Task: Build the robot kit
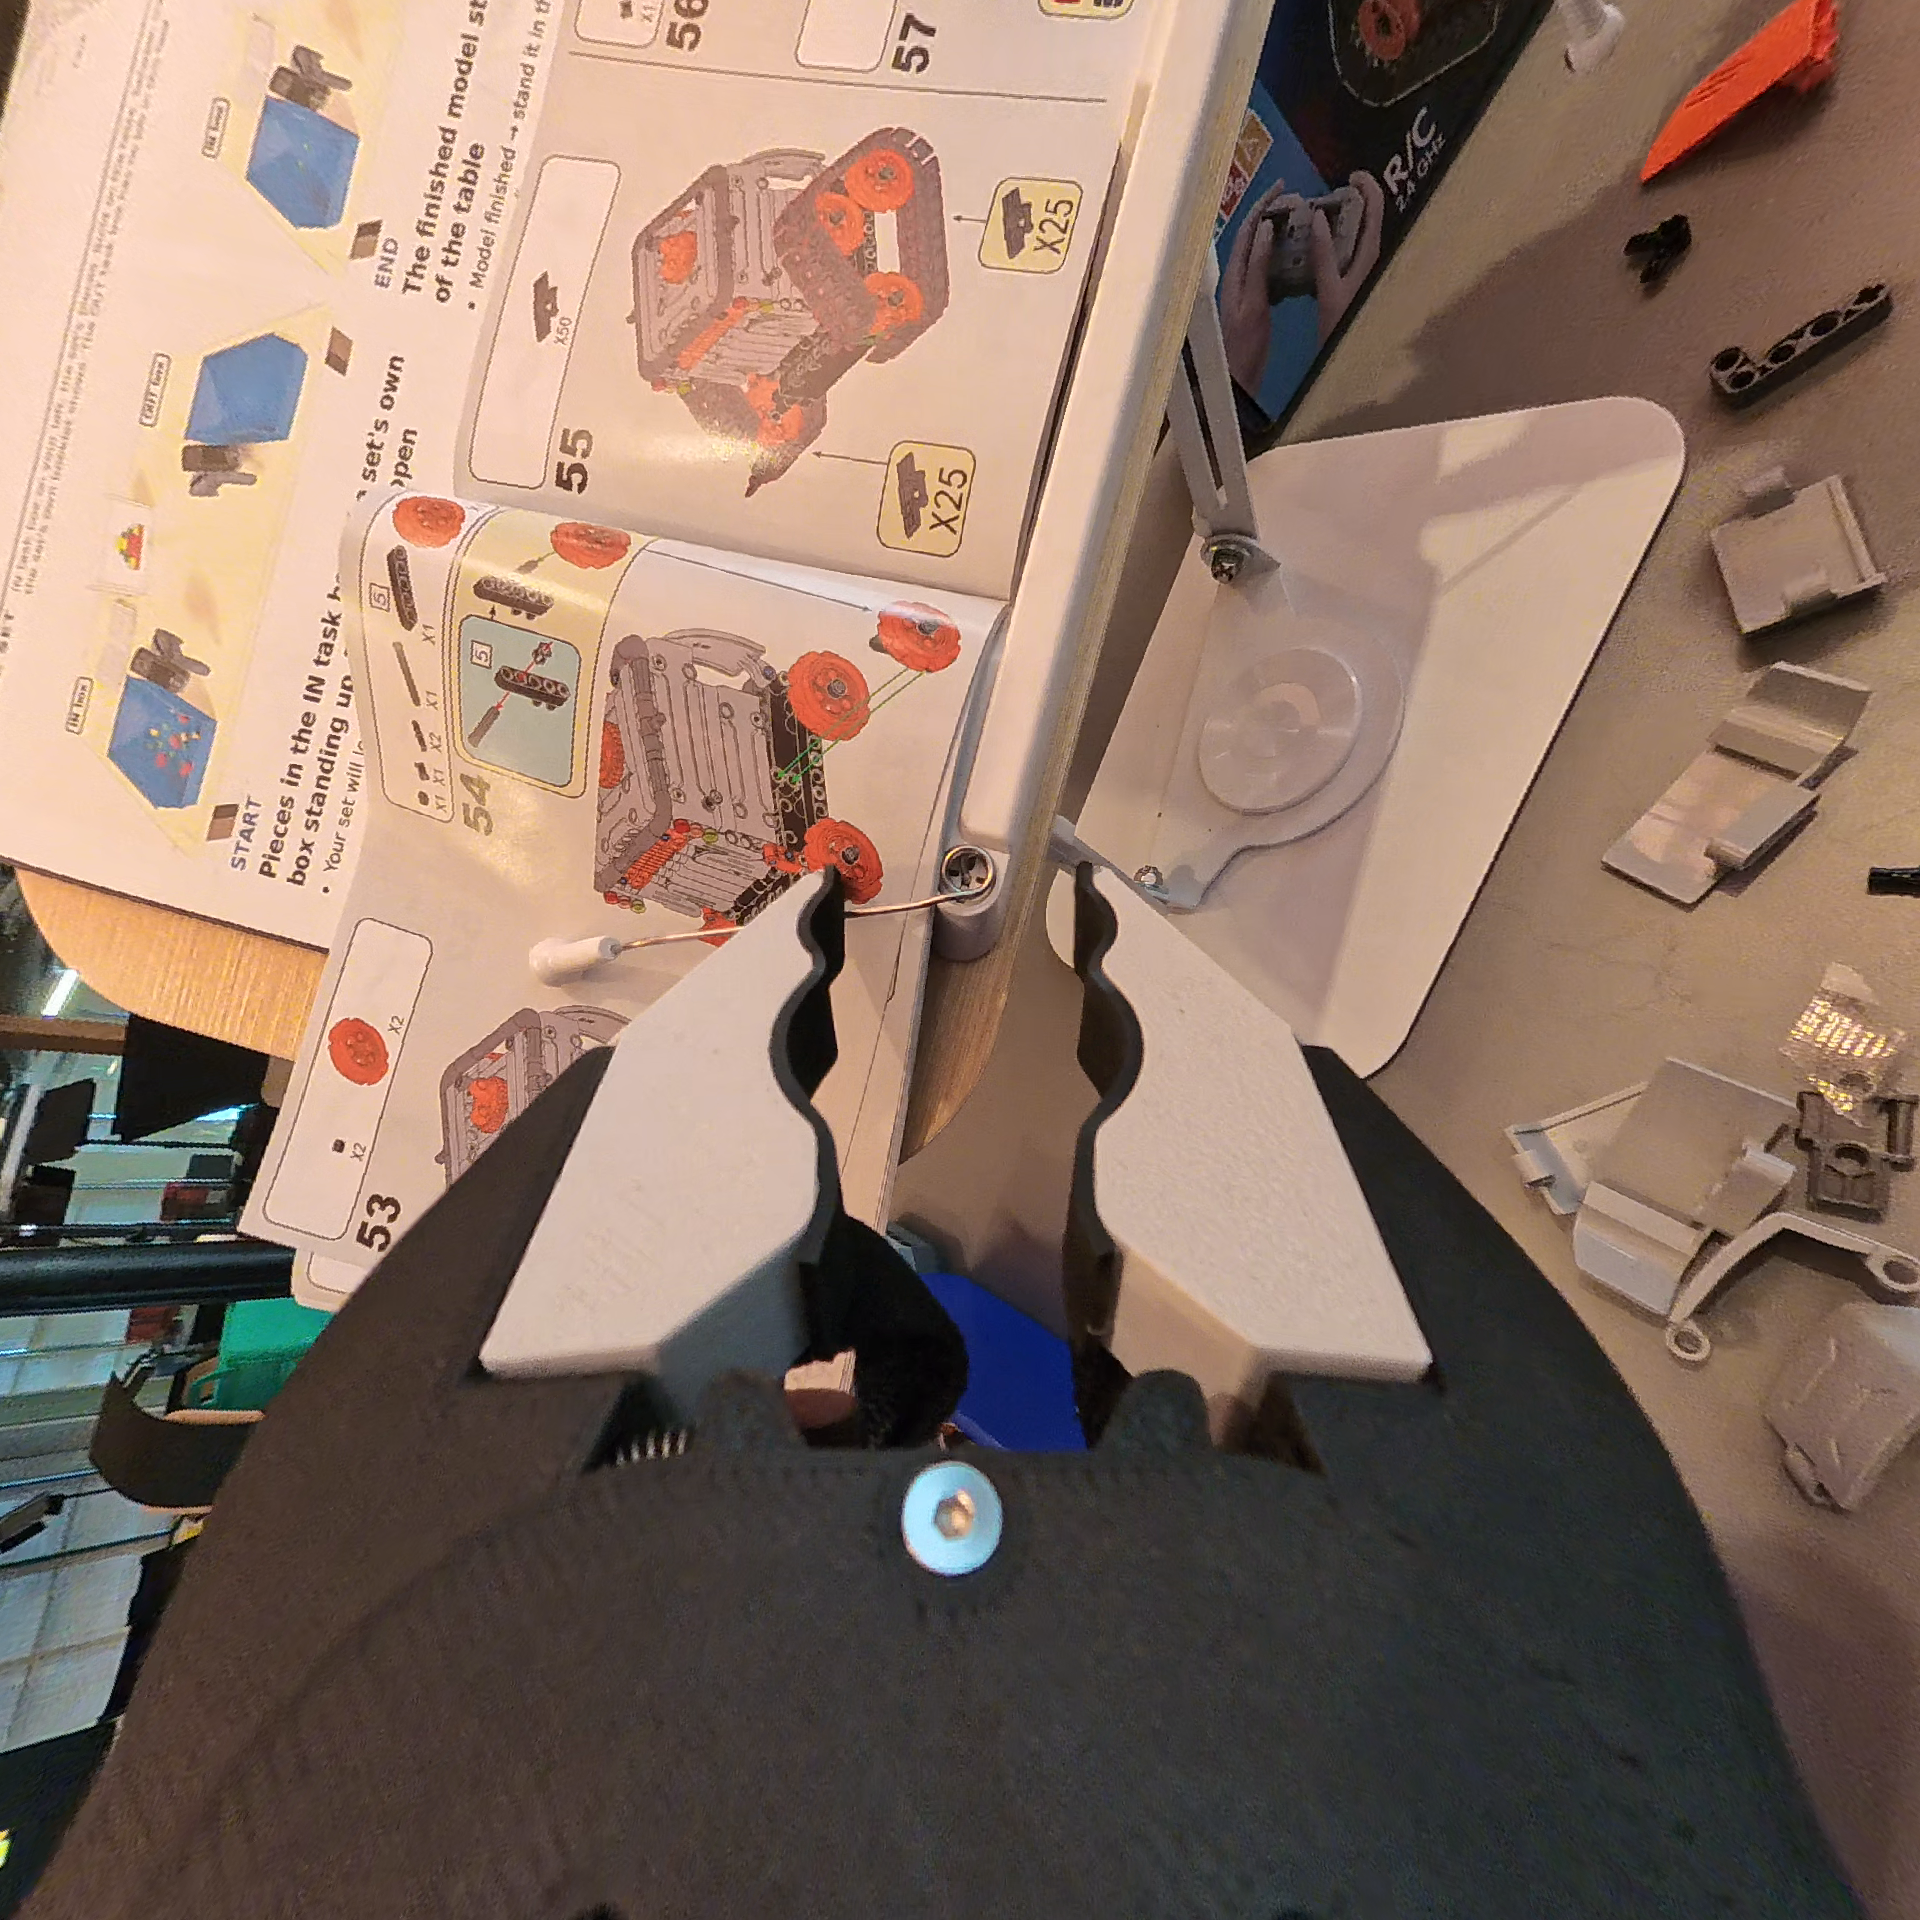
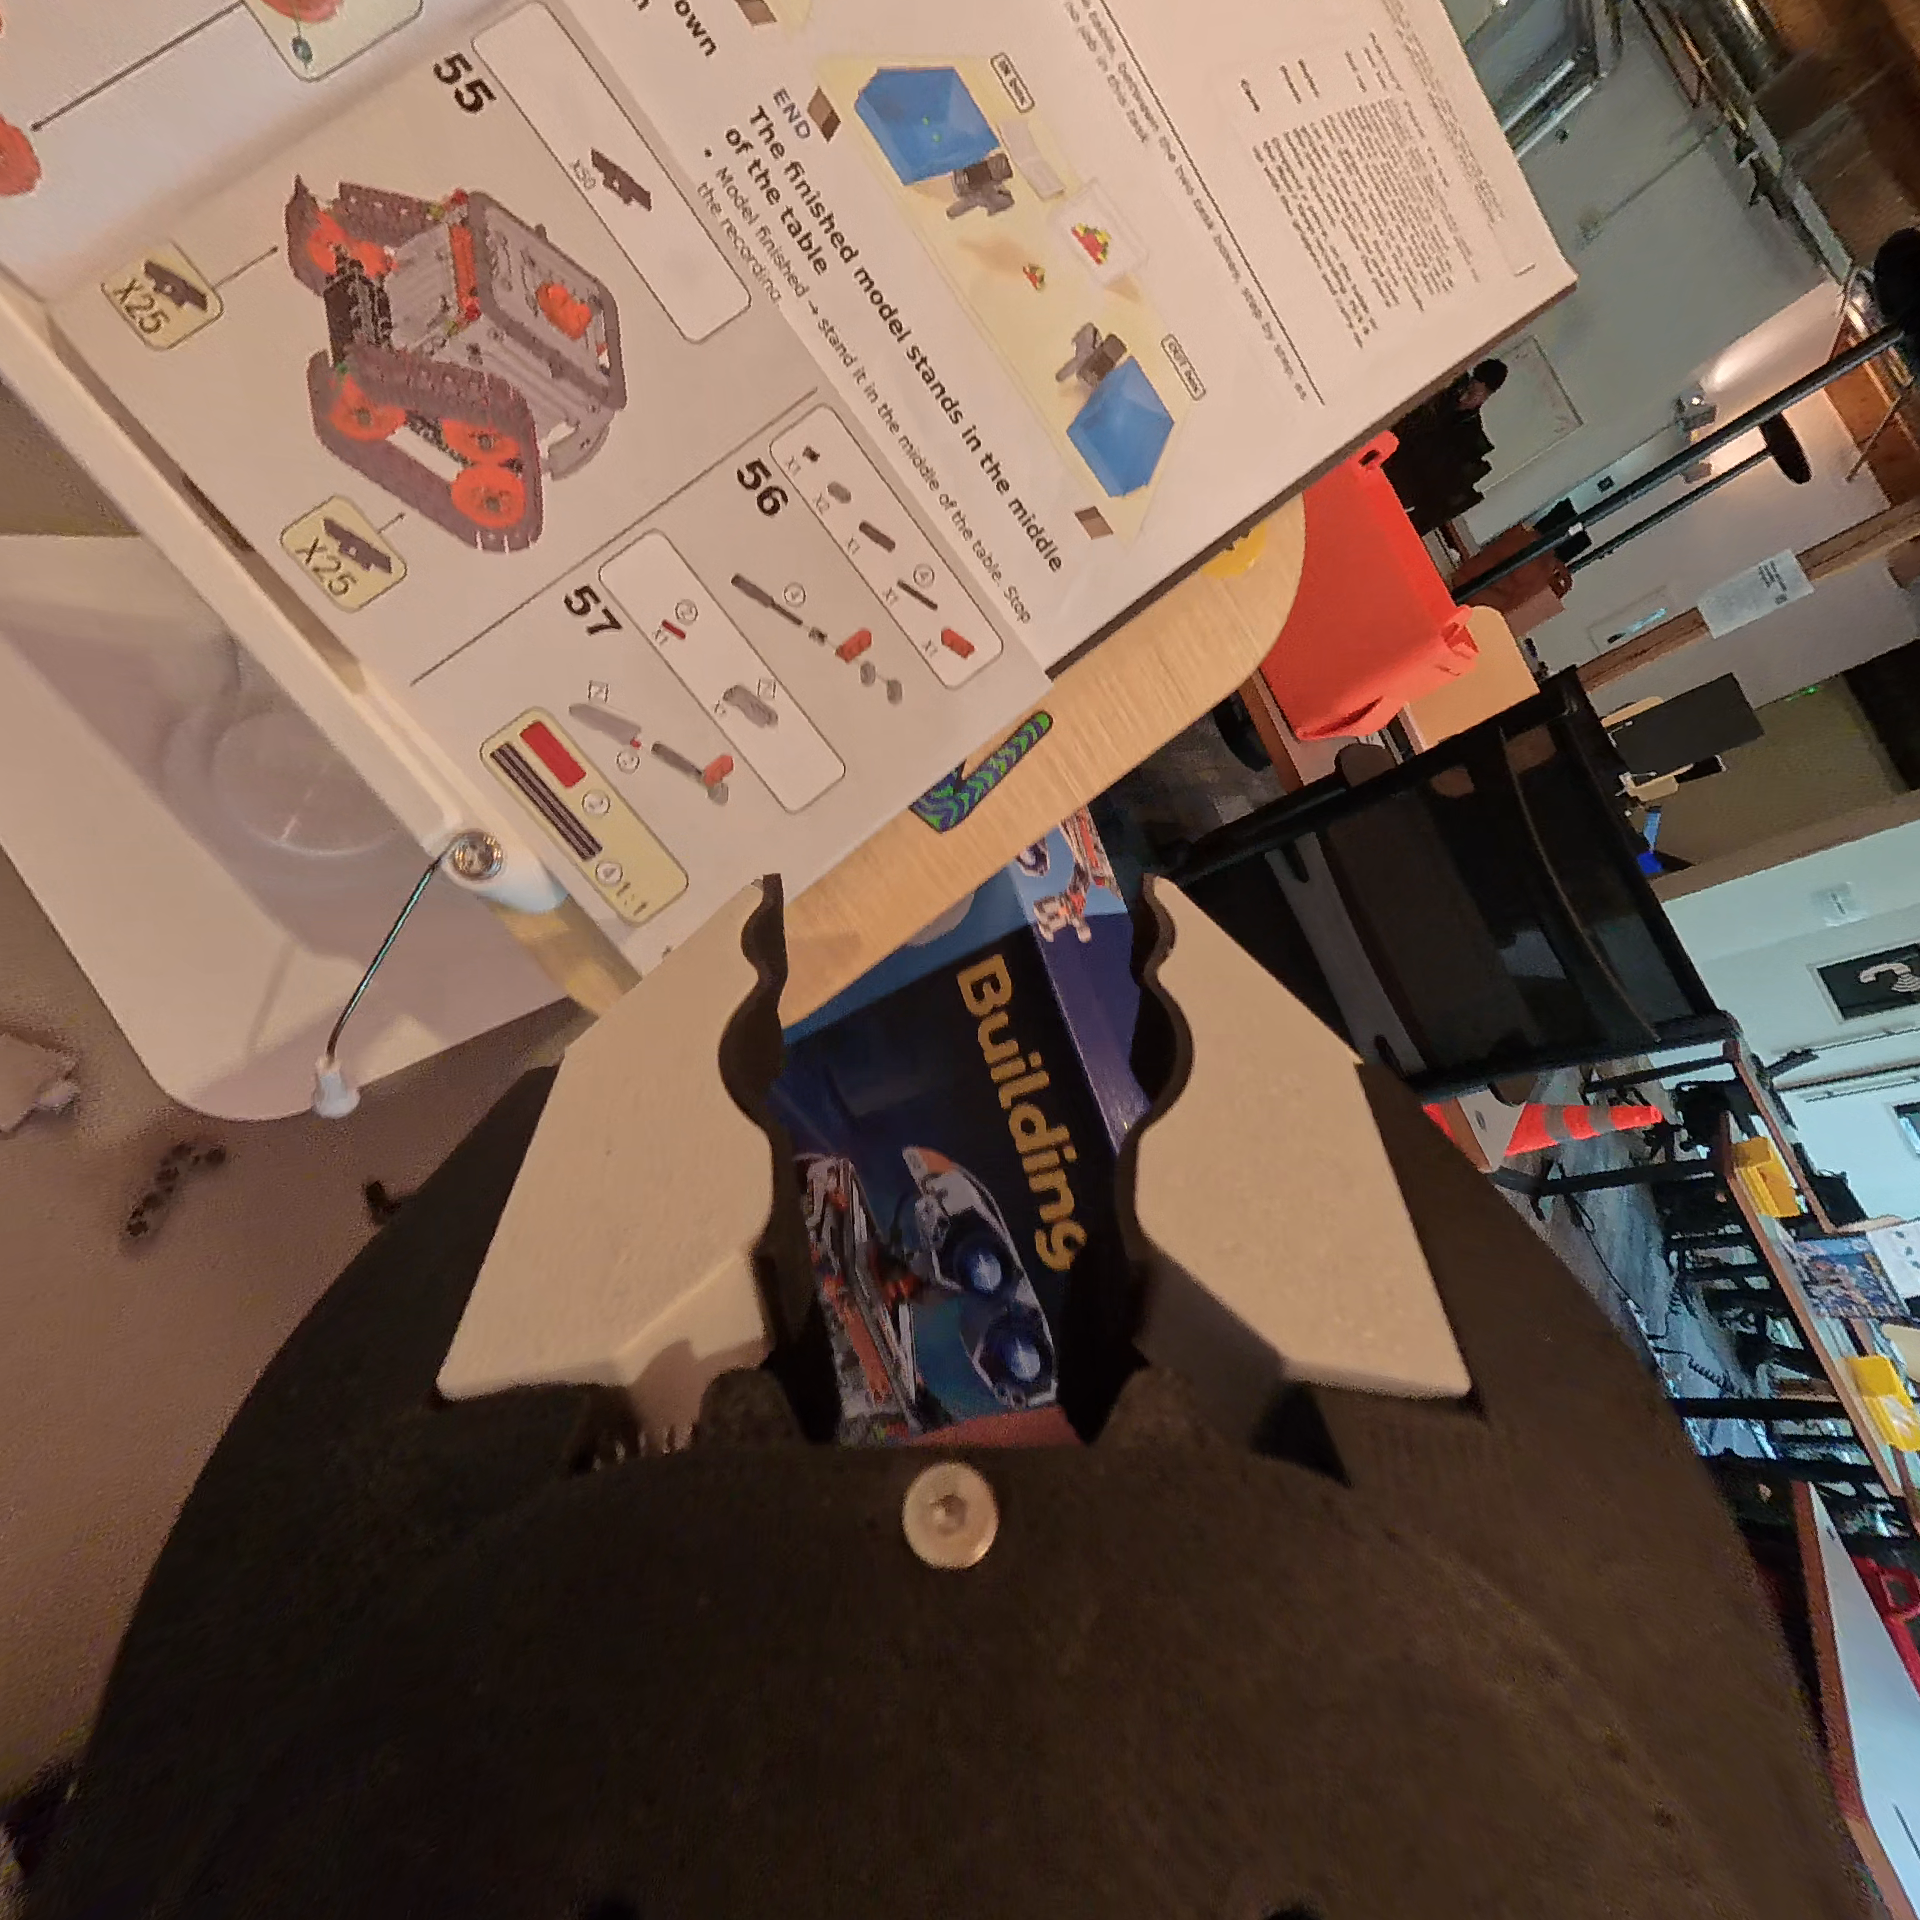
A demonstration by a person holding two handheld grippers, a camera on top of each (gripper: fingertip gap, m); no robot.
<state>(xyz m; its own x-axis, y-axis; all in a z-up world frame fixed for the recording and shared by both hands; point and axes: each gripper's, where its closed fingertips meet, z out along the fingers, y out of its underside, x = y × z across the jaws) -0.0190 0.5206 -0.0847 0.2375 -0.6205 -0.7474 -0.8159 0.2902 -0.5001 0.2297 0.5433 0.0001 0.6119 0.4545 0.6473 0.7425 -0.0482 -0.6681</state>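
Observation:
An open instruction booklet (image 1: 727,416) rests on a wooden book stand with a white ledge (image 1: 1049,644) and a white base (image 1: 1475,582). My left gripper (image 1: 954,883) is open. Its jaws straddle the stand's ledge edge, with the left fingertip (image 1: 810,914) over the booklet's lower page, next to the wire page holder (image 1: 727,935). My right gripper (image 2: 961,888) is open and empty, just below the booklet's (image 2: 623,416) other corner. A blue toy box (image 2: 987,1143) shows between its fingers, farther off. The second wire page holder (image 2: 384,956) hangs to its left.
Loose grey plastic parts (image 1: 1704,1195), a black beam (image 1: 1803,343) and an orange piece (image 1: 1745,94) lie on the grey table right of the stand. In the right wrist view an orange bin (image 2: 1351,603), a black crate (image 2: 1455,904) and a traffic cone (image 2: 1579,1127) stand beyond the table. The left gripper's tips are roughly 25 centimetres from the right gripper's.

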